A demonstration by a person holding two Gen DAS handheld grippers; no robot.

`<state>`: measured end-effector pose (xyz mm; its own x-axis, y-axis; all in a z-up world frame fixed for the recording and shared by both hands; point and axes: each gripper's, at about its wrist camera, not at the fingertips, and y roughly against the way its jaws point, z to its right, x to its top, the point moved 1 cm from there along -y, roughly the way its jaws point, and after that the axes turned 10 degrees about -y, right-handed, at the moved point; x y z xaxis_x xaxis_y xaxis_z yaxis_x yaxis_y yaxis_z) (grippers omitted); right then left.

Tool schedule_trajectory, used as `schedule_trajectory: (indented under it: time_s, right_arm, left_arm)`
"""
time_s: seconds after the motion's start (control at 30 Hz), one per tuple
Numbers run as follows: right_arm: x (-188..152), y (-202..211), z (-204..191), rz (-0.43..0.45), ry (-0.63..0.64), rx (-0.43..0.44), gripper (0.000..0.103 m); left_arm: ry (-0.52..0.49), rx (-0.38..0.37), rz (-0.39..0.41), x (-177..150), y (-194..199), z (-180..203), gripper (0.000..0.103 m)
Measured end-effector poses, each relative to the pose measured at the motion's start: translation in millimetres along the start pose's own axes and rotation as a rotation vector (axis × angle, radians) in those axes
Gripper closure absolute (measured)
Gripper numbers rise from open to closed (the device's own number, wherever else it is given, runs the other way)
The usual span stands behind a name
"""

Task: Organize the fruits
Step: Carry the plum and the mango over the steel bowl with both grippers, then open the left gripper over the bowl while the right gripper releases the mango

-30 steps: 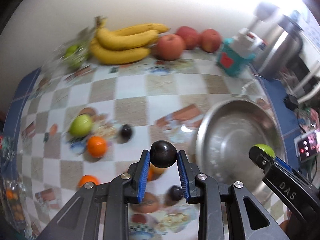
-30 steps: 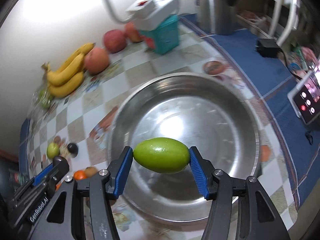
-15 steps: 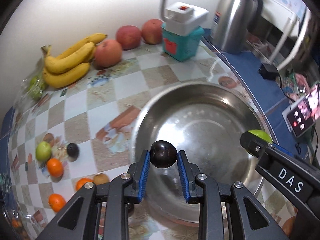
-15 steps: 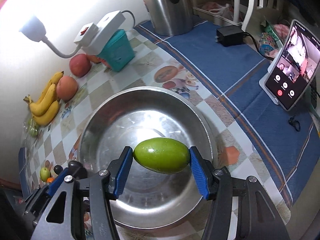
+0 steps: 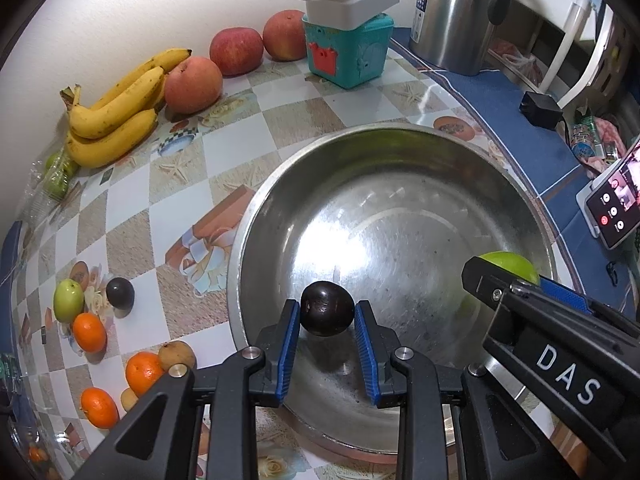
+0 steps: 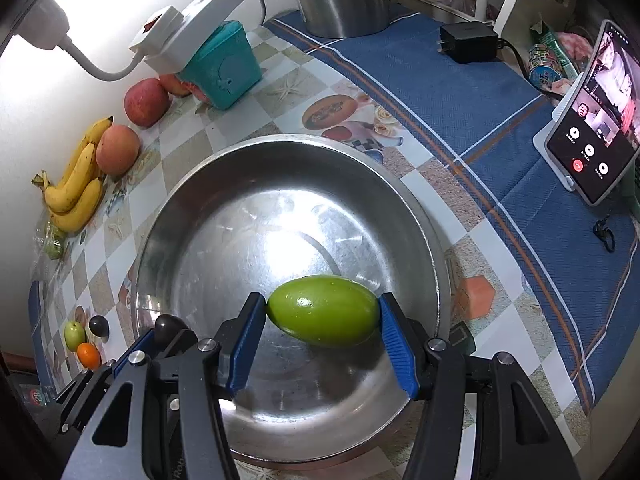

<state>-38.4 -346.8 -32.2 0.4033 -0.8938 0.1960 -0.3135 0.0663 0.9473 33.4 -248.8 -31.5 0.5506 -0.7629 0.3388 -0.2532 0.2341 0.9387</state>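
Note:
My left gripper [image 5: 327, 322] is shut on a small dark plum [image 5: 327, 308] and hangs over the near left part of a wide steel bowl [image 5: 400, 136]. My right gripper [image 6: 323, 324] is shut on an oval green fruit [image 6: 323, 310] above the same bowl [image 6: 280, 142], to the right of the left one. The bowl holds no fruit. Seen from the left wrist, the green fruit [image 5: 510, 264] peeks out behind the right gripper's black arm. On the checked tablecloth to the left lie a second dark plum [image 5: 119, 293], a green fruit [image 5: 68, 300] and several oranges [image 5: 89, 332].
Bananas [image 5: 116, 112] and three red apples [image 5: 193, 85] line the back wall. A teal box [image 5: 346, 54] with a white power strip on top and a steel kettle [image 5: 456, 12] stand behind the bowl. A phone on a stand [image 6: 588, 120] and a charger [image 6: 468, 42] sit on the blue cloth at right.
Both grippers have swung right from the loose fruit and come over the bowl, sinking a little. Each keeps its fruit.

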Motion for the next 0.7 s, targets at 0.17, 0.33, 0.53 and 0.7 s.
schedule_trajectory:
  time_s: [0.17, 0.33, 0.53, 0.7]
  right_arm:
    - [-0.7, -5.1, 1.1, -0.010, 0.000, -0.013, 0.044]
    - [-0.4, -9.1, 1.1, -0.019, 0.004, -0.020, 0.043]
    - [-0.8, -13.6, -0.4, -0.030, 0.020, -0.024, 0.043]
    - [-1.0, -17.0, -1.2, -0.037, 0.023, -0.030, 0.044]
  left_arm:
    - [-0.004, -0.002, -0.020, 0.0, -6.1, 1.5, 0.072]
    - [-0.003, -0.006, -0.034, -1.5, -9.7, 1.4, 0.072]
    - [0.001, -0.004, -0.047, -2.0, -14.1, 1.1, 0.072]
    - [0.005, -0.005, -0.055, -2.8, -16.2, 0.4, 0.072]
